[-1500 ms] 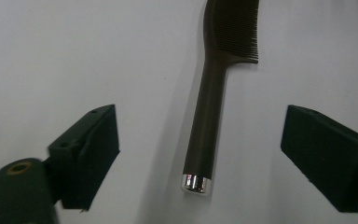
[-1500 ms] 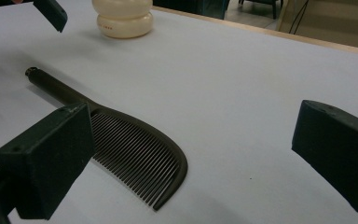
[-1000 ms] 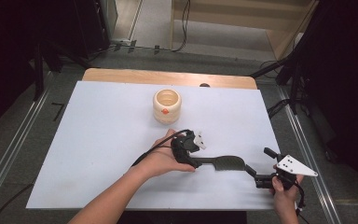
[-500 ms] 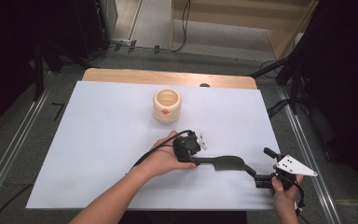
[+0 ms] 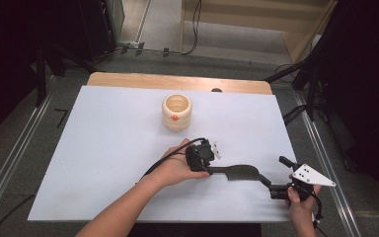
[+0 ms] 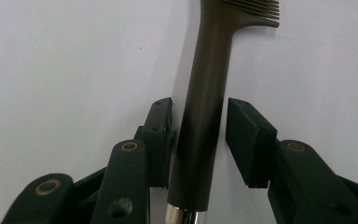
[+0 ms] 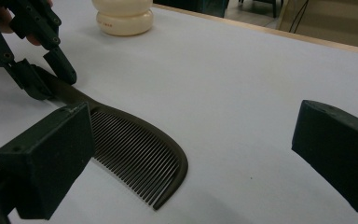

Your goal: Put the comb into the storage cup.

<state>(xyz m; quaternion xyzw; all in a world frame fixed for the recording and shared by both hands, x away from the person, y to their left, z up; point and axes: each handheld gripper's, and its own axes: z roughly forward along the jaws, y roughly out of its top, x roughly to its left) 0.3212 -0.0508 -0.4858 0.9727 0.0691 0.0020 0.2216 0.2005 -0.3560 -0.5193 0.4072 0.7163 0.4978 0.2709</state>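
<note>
Comb (image 5: 241, 173) handle end is hidden under the left gripper (image 5: 212, 168); the jaws have just been closing around the handle, one pad touching, a gap seen at the other. Right gripper (image 5: 279, 183) is held released, near-right, by the sheet edge. Dark curved comb lies on white sheet (image 5: 103, 148); rounded cream jar (image 5: 176, 111) stands farther off.
</note>
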